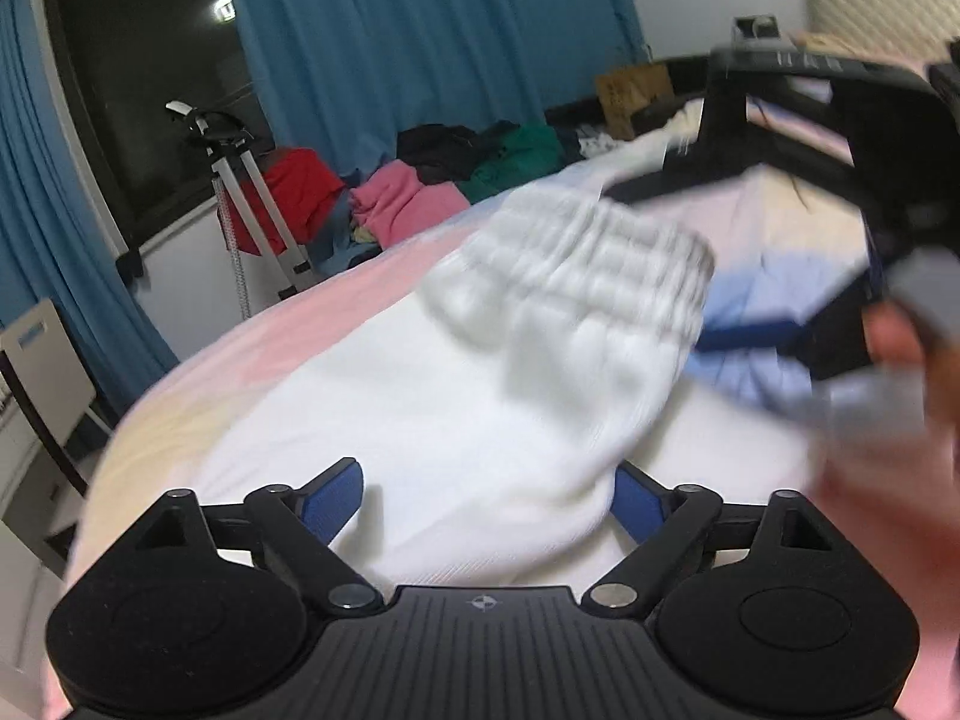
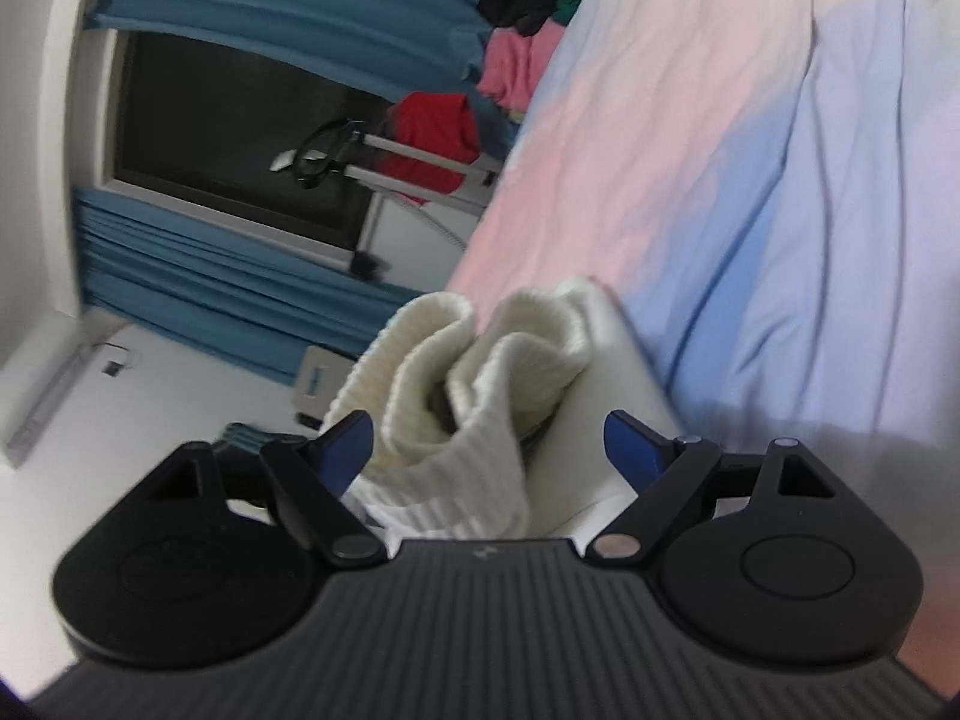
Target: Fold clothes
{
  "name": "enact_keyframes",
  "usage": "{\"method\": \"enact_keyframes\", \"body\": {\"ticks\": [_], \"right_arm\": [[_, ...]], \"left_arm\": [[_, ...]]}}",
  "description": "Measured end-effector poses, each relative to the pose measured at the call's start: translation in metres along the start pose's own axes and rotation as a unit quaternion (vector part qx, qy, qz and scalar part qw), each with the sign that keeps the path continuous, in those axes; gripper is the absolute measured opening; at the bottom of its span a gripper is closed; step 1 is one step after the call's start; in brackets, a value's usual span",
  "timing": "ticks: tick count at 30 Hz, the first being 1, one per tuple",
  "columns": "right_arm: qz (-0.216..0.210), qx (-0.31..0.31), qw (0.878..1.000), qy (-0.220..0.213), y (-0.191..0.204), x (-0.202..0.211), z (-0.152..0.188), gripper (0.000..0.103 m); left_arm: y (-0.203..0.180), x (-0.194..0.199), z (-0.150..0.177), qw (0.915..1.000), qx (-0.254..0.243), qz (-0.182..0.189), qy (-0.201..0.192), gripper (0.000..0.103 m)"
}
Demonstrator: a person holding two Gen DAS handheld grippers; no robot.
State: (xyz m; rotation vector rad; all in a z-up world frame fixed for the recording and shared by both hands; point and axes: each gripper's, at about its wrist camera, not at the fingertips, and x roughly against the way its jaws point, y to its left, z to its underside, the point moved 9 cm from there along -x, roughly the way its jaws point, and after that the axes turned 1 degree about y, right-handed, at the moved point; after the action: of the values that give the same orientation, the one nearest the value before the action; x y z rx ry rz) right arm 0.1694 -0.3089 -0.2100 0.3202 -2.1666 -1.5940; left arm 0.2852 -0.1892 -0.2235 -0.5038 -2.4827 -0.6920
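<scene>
My left tool (image 1: 483,501) and right tool (image 2: 486,450), both wide, straddle the white ribbed knit garment (image 1: 480,396) over the pastel-sheeted bed (image 1: 312,312), ready for folding.

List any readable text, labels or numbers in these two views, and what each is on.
No readable text in either view.
Cardboard box at the far end of the bed: dark marks, too blurred to read.
Lit sign seen in the window: too small to read.
Left hand-held gripper body: a round crosshair mark only, no letters.
</scene>
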Motion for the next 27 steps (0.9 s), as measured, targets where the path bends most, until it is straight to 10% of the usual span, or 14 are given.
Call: {"method": "enact_keyframes", "body": {"ticks": [3,14,19,27], "right_arm": [[-0.033,0.006,0.999,0.004,0.016,0.001,0.003,0.088],[0.085,0.180,0.980,0.019,0.030,-0.028,0.039,0.085],[0.128,0.234,0.963,-0.020,0.032,-0.028,0.033,0.040],[0.113,0.231,0.961,-0.105,0.038,0.011,0.000,0.035]], "left_arm": [[0.036,0.010,0.030,0.9993,-0.004,-0.034,0.014,0.092],[0.076,0.045,0.059,0.9943,0.057,-0.086,0.028,0.096],[0.065,0.064,0.053,0.9927,0.082,-0.088,0.012,0.098],[0.045,0.095,0.047,0.9916,0.082,-0.098,-0.022,0.097]]}}
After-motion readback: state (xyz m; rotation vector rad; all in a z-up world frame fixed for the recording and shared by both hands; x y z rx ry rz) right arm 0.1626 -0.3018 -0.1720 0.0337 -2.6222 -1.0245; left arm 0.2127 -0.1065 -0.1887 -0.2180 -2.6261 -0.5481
